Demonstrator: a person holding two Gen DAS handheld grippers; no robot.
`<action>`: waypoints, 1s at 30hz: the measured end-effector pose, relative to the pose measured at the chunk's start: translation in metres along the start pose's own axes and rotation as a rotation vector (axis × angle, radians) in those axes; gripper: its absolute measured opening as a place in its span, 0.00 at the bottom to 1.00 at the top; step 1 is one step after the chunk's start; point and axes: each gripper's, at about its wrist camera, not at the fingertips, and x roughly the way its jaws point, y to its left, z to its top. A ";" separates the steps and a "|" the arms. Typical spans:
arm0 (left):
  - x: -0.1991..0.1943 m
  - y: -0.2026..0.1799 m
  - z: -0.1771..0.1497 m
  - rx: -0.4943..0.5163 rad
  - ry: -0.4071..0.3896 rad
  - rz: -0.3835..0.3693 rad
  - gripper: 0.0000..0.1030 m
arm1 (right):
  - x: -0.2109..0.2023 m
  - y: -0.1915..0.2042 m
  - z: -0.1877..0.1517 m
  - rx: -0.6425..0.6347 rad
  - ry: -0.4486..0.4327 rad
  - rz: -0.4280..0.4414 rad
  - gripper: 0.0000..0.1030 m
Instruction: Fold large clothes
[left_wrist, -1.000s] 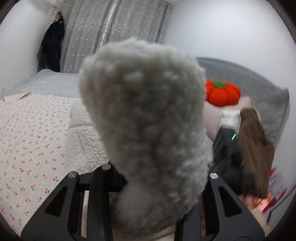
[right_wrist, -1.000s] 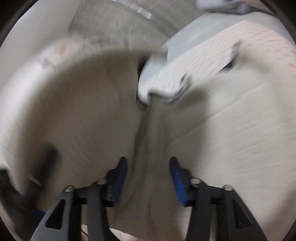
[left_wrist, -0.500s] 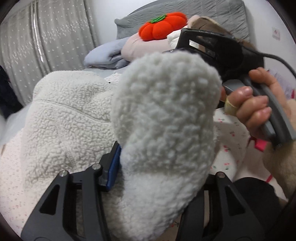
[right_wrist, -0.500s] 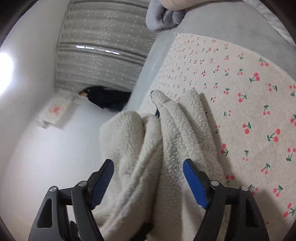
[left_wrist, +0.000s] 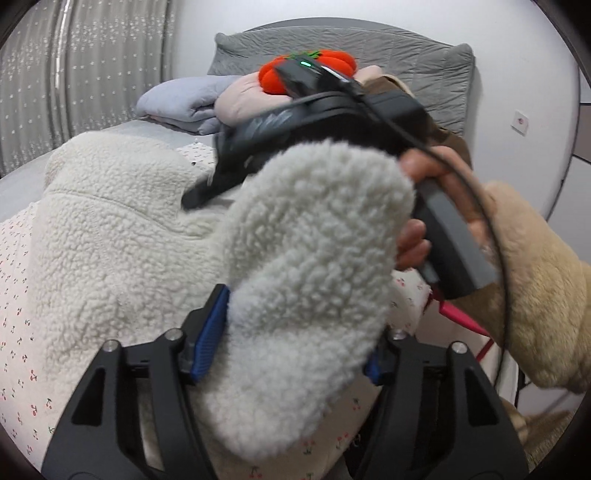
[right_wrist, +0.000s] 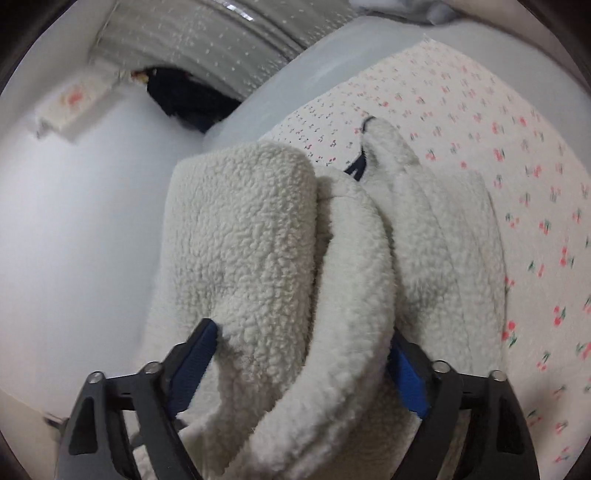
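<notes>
1. Cream-white sherpa fleece jacket (left_wrist: 110, 236) lies bunched on the bed, on the cherry-print white bedsheet (right_wrist: 498, 122). Part of it is lifted into both claws.
2. Left claw (left_wrist: 295, 332): clenched on a thick rounded lobe of the fleece, blue pads pressing each side. Looks like a sleeve or hem end; cannot tell which.
3. Right claw (right_wrist: 299, 373): clamped on a doubled roll of the same fleece, several layers between the pads. A dark zipper pull (right_wrist: 356, 168) shows at the far end of the roll.
4. The right claw's body, with the hand (left_wrist: 436, 206) on it in a tan fuzzy sleeve, shows in the left view just behind the held lobe. The two grips are close together.
5. Judgement: mid-fold, carrying an edge over the body. To do it well, keep both grips level, pull the layers taut before laying down, and line up edges so the bulk doesn't roll.
6. Risk: thick pile is springy, so the fold may spring open on release.
7. No containers in view. A stack of folded bedding with an orange pumpkin plush cushion (left_wrist: 273, 77) on top sits at the grey headboard (left_wrist: 369, 48).
</notes>
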 end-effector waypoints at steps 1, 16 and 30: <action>-0.004 0.000 0.001 0.003 0.005 -0.012 0.64 | -0.004 0.004 -0.004 -0.051 0.008 -0.006 0.40; -0.082 0.090 0.012 -0.310 -0.172 -0.205 0.72 | -0.079 0.030 -0.031 -0.408 -0.236 -0.170 0.29; -0.009 0.119 -0.003 -0.416 -0.122 -0.024 0.66 | -0.135 -0.031 -0.021 -0.169 -0.281 -0.168 0.69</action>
